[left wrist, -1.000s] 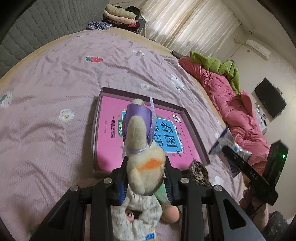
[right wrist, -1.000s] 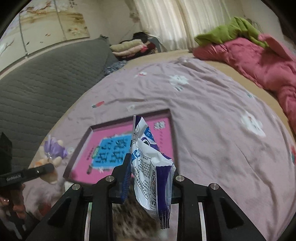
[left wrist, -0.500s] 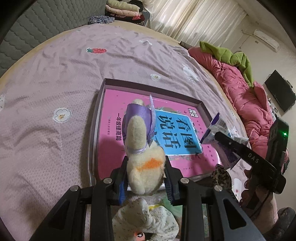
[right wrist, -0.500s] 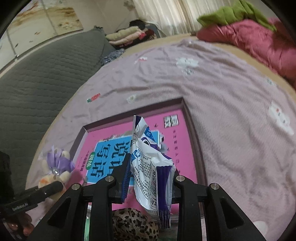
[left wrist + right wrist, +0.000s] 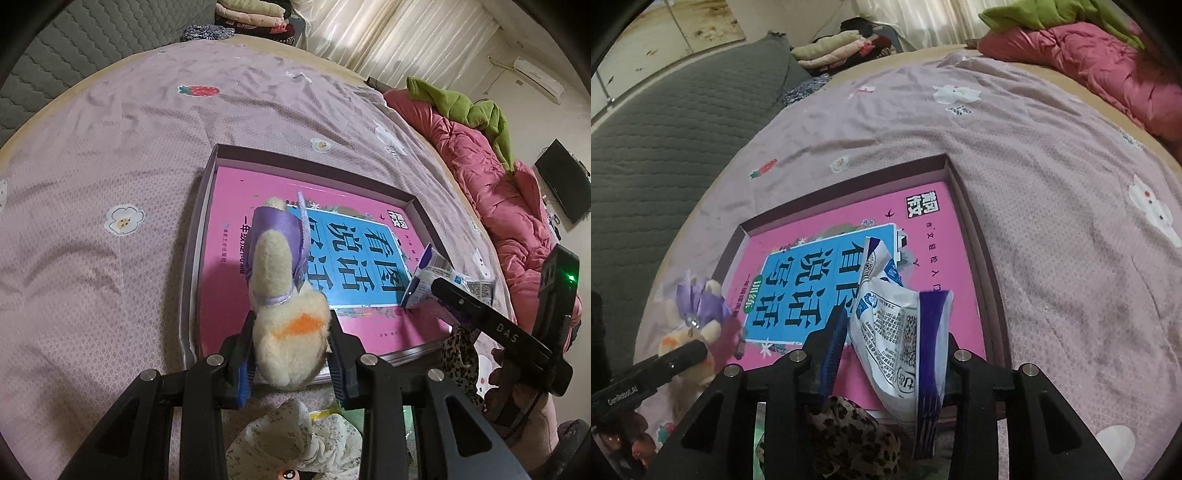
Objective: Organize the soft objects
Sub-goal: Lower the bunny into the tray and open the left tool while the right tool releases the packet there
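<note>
A fuzzy cream plush toy point(image 5: 288, 332), with an orange patch and a shiny purple satin bow tied round it, is pinched between the blue ridged pads of the left gripper point(image 5: 291, 360); the toy stands up out of the jaws over the near left part of a shallow box point(image 5: 195, 236). The box has thin dark purple card walls and is laid on a bed point(image 5: 110, 166) covered by a mauve quilted spread printed with small flowers and a strawberry. Inside the box a glossy pink book point(image 5: 934, 206) with a blue panel of large black characters lies flat.

The right gripper point(image 5: 890, 354) is pointed steeply down over the near right part of the box. Its jaws have just been opening, and a crinkled white and purple plastic packet point(image 5: 897, 332) is seen between them, leaning against the right finger with a gap at the left pad, so it is no longer squeezed. The packet's lower end hangs at the box's near edge.

A leopard-print fabric piece point(image 5: 846, 432) lies bunched just below the right gripper, outside the box. A pale floral cloth point(image 5: 295, 439) is crumpled below the left gripper. A puffy pink quilt point(image 5: 491, 177) with a green fleece point(image 5: 465, 107) on top is heaped along the far side of the bed
</note>
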`<action>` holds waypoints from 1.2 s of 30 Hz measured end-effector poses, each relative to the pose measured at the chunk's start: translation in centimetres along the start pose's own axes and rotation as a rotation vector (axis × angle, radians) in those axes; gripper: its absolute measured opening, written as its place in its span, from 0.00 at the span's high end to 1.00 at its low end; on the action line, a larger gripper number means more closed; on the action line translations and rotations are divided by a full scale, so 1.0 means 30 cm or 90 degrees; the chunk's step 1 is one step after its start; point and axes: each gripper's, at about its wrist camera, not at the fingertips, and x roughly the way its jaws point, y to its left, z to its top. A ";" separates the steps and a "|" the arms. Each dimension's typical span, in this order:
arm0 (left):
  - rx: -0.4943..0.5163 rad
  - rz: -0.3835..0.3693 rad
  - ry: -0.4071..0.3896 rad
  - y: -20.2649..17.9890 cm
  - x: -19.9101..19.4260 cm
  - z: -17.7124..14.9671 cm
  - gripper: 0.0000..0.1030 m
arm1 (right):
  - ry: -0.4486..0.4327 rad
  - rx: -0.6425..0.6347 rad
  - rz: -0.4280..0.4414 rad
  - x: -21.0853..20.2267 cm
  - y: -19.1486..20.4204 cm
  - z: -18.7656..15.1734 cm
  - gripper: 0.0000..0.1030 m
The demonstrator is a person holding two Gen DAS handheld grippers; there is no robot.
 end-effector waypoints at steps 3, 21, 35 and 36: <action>-0.003 0.003 0.004 0.001 0.010 0.004 0.67 | -0.008 -0.011 -0.012 -0.020 0.000 0.001 0.45; -0.025 0.009 0.040 0.013 0.089 0.011 0.67 | -0.055 -0.005 -0.047 -0.188 -0.062 -0.037 0.34; -0.027 0.019 0.042 0.021 0.088 0.026 0.45 | -0.073 -0.028 -0.052 -0.260 -0.035 -0.061 0.29; -0.025 0.020 0.039 0.022 0.084 0.026 0.43 | -0.075 -0.029 -0.051 -0.264 -0.032 -0.060 0.29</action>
